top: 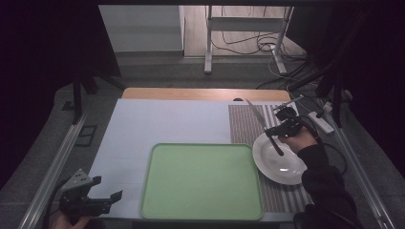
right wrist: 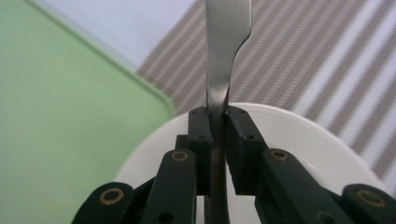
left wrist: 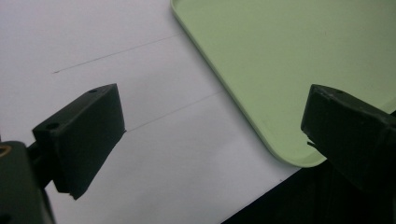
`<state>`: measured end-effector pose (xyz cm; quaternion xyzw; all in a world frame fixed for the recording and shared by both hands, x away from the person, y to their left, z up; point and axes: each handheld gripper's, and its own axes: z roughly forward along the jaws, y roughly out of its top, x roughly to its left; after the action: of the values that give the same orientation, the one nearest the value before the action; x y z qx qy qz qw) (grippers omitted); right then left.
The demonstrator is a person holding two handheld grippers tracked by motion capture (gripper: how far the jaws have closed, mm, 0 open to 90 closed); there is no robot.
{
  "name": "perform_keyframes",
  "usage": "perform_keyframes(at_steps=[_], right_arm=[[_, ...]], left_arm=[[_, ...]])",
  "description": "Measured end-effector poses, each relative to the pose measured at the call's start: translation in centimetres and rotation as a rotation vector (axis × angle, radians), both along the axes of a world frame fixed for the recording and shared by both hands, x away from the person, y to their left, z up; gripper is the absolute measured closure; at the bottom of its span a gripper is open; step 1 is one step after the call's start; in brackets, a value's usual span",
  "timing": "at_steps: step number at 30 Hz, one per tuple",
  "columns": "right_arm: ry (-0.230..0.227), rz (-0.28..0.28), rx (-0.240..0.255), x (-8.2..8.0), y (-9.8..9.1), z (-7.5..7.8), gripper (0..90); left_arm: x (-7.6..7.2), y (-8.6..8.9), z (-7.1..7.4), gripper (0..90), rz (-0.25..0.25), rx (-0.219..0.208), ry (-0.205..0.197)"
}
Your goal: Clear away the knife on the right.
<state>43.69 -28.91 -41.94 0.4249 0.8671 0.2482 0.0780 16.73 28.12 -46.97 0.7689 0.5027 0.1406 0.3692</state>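
Steel catches the dim light: the right gripper [top: 279, 129] is clamped on a silver table knife [top: 257, 116], its jaws pinched tight round the narrow neck, dark handle trailing over the round white plate [top: 286, 167] and the blade slanting up above the striped grey placemat [top: 248, 125]. So the knife is off the counter [top: 167, 121] and held over the plate's far edge; picking up looks done, setting down is left (on the plate or beside it, I can't say). Meanwhile the left gripper [top: 106, 188] waits at the near left corner, jaws spread wide and holding nothing, just beside the flat pale-green tray [top: 200, 181], which is bare.
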Motion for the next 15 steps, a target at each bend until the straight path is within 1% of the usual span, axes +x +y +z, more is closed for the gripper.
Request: perform_keyframes(at_steps=[6,15], right_arm=[[0.007,0.056,0.011,-1.5,2.0,0.0,81.3],[0.037,0.127,0.011,-3.7,4.6,-0.4,81.3]], left_arm=[[0.0,0.0,0.0,6.0,-0.001,0.002,-0.001],[0.0,0.0,0.0,6.0,-0.001,0.003,-0.003]])
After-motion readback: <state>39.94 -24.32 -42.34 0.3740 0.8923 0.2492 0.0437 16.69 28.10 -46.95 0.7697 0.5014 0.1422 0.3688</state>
